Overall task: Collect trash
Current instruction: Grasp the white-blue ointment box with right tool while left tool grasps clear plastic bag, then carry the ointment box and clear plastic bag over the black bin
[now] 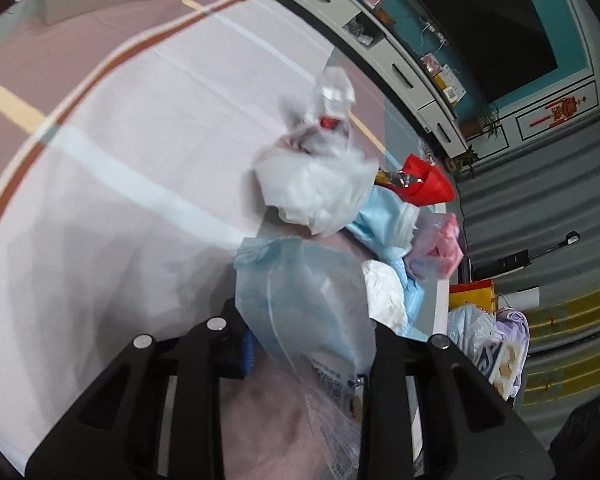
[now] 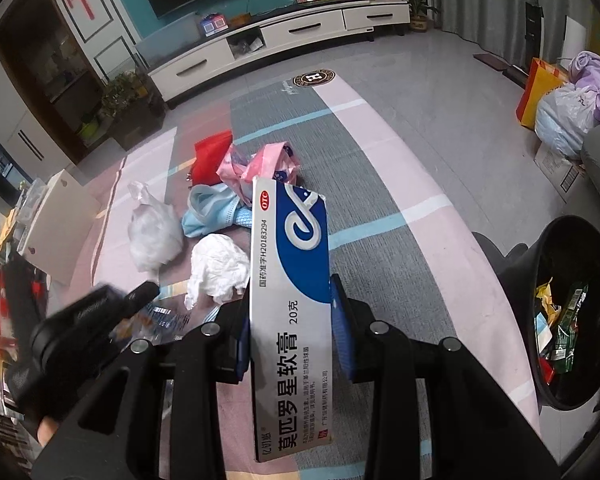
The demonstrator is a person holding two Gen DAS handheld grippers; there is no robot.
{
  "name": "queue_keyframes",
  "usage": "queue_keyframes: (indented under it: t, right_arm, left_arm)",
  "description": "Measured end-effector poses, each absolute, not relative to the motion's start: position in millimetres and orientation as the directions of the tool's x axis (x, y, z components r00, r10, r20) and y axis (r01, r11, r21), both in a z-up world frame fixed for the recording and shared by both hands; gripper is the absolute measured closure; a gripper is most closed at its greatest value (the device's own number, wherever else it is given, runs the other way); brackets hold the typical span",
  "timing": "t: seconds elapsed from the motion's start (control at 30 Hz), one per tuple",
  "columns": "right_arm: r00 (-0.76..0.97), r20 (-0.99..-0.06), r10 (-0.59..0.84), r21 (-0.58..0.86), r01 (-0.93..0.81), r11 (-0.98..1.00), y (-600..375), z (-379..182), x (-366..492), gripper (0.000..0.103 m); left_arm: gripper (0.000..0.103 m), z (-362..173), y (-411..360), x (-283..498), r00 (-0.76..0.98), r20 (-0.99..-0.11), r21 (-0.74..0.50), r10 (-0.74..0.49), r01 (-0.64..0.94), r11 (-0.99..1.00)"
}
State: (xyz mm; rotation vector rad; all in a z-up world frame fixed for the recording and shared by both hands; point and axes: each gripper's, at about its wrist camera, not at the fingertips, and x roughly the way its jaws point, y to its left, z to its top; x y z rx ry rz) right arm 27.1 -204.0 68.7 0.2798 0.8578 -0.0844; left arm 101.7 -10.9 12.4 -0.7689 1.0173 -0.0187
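The right gripper clamps a tall box short of the bin, so it could tip out, while the left gripper seems, through blur, closed on a thin bag that may slip.

The left hand-held gripper pinches a clear plastic bag over the striped rug.
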Motion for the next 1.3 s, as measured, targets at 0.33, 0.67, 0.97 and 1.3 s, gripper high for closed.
queue_keyframes:
  t: [0.33,0.67,0.97,1.3]
  right_arm:
    - [0.682,-0.729,0.049,0.205,0.150,0.967,-207,83,17,0.068]
    - [0.711,-0.701,0.052,0.223,0.149,0.963,-226,100,5,0.068]
    - [0.752,-0.658,0.023,0.231,0.173,0.957,-254,119,-13,0.068]
    - [0.780,-0.625,-0.021,0.266,0.238,0.934,-301,132,-32,0.068]
  left_arm:
    - [0.075,59,-27,54,0.617,-0.706,-0.589,-0.347,-0.239,0.772]
    - [0.075,105,-70,28,0.665,-0.655,-0.568,-0.360,-0.118,0.814]
    - [0.075,128,-124,21,0.669,-0.621,-0.553,-0.409,-0.005,0.833]
    - [0.075,134,-187,21,0.645,-0.608,-0.531,-0.462,0.102,0.841]
